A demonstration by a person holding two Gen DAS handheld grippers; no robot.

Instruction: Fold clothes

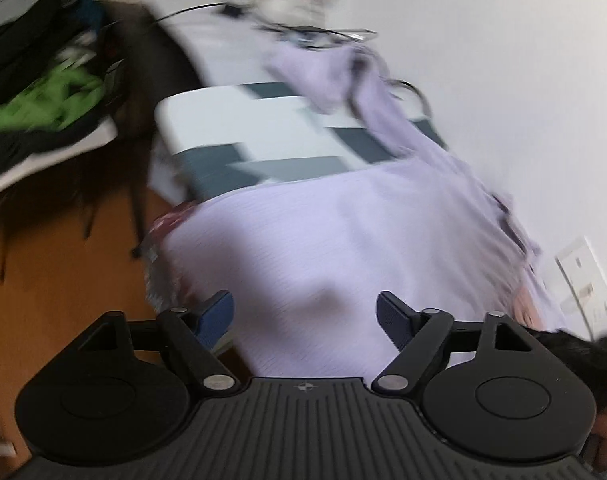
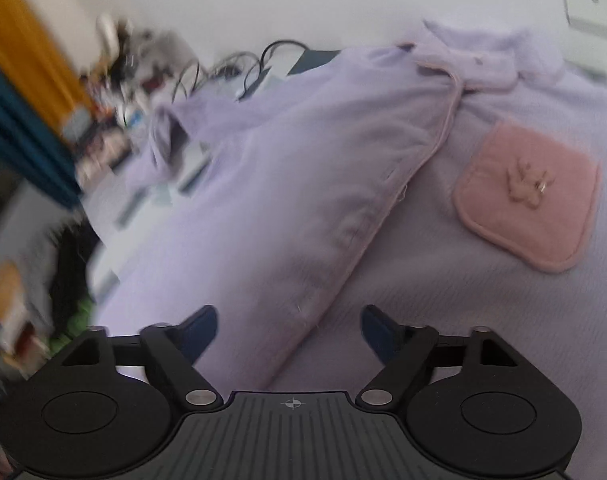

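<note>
Fingers [image 1: 219, 316] of both grippers are standing wide apart, gripping nothing, over the lilac pyjama top [image 2: 303, 184] that is lying spread on the bench [image 1: 231, 120]. Its sleeve [image 2: 327, 184] is lying folded across the body beside the pink pocket [image 2: 527, 196]; next grasps should be pinching edges cleanly, keeping layers flat.

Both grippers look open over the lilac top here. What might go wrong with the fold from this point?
1. The sleeve lies folded across the lilac top but bulges; with both the left gripper and right gripper open, nothing pins it, so it may slide back.
2. Cables lie beside the fabric's far edge and could snag.
</note>
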